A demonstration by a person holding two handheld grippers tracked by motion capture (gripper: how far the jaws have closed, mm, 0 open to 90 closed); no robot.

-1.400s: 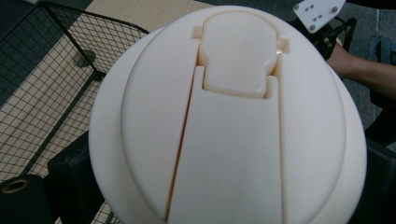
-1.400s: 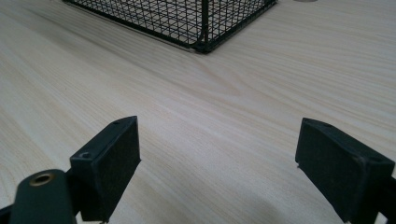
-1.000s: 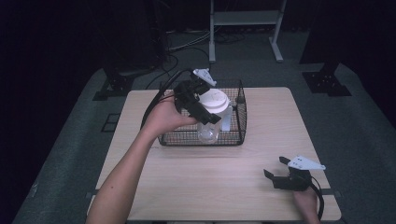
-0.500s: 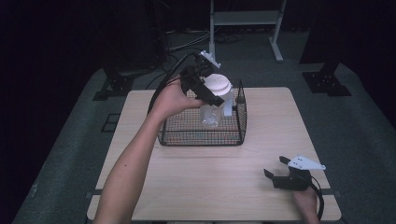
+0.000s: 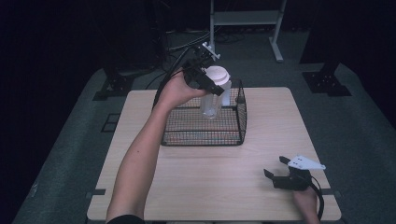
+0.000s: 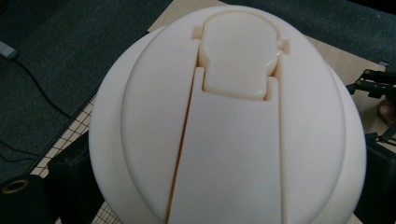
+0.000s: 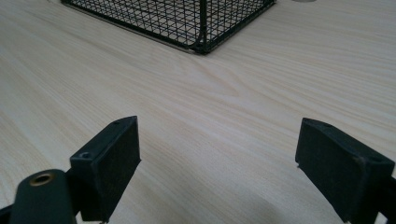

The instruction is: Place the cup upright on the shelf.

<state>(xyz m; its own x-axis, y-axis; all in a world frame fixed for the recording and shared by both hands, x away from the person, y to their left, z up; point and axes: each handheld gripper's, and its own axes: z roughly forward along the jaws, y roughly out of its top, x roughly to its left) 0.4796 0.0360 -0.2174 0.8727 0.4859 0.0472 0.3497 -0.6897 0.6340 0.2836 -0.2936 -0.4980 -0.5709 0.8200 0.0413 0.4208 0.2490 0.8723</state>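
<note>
The left hand-held gripper (image 5: pixel 211 84) is clamped on a clear bottle (image 5: pixel 211 103) with a cream lid (image 5: pixel 218 74), held above the wire basket (image 5: pixel 204 126). The right hand-held gripper (image 5: pixel 279 173) rests wide open and empty at the near right of the bench (image 5: pixel 210 186).

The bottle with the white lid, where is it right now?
In the high view the bottle is held up by the left gripper over the back of the wire basket, at the table's far side.

place: lab/studio | cues: dark surround, grey carpet (image 5: pixel 364 121), floor cables (image 5: pixel 187 46), metal stand (image 5: pixel 245 18)
</note>
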